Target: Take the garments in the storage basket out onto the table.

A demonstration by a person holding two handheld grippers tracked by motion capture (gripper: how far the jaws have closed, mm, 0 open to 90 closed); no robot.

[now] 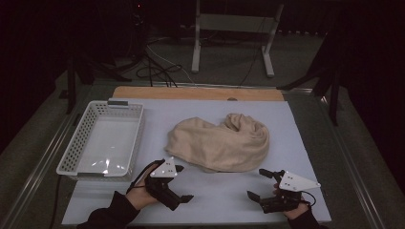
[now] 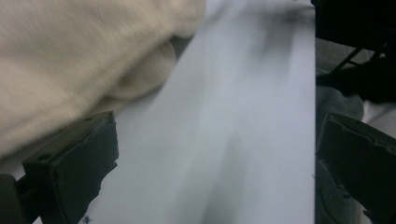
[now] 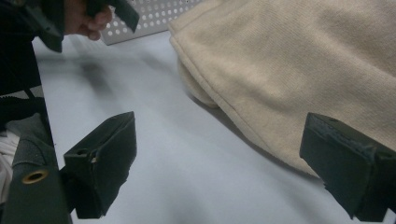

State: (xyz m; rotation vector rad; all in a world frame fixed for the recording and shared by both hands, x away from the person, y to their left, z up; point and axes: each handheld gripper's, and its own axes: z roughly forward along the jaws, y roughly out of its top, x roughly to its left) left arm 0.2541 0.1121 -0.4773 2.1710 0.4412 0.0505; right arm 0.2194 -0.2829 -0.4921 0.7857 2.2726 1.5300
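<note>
A crumpled beige cloth (image 1: 219, 143) lies in a heap on the white table mat (image 1: 215, 195). My left gripper (image 1: 184, 182) hovers just in front of the cloth's near-left edge, jaws open and empty. My right gripper (image 1: 261, 182) sits in front of the cloth's near-right edge, also open and empty. In the left gripper view the cloth (image 2: 70, 65) is at the upper left, close above the left jaw, with my gripper (image 2: 217, 168) open. In the right gripper view the cloth's hem (image 3: 261, 79) runs close by the right jaw, and my gripper (image 3: 224, 168) is open.
A white perforated basket (image 1: 90, 164), empty, stands at the left of the mat. A wooden strip (image 1: 198, 93) runs along the mat's far edge. Beyond the table are a white frame (image 1: 234, 28), cables (image 1: 157, 67) and dark stands. In the right gripper view the other hand (image 3: 88, 18) and the basket (image 3: 149, 18) appear.
</note>
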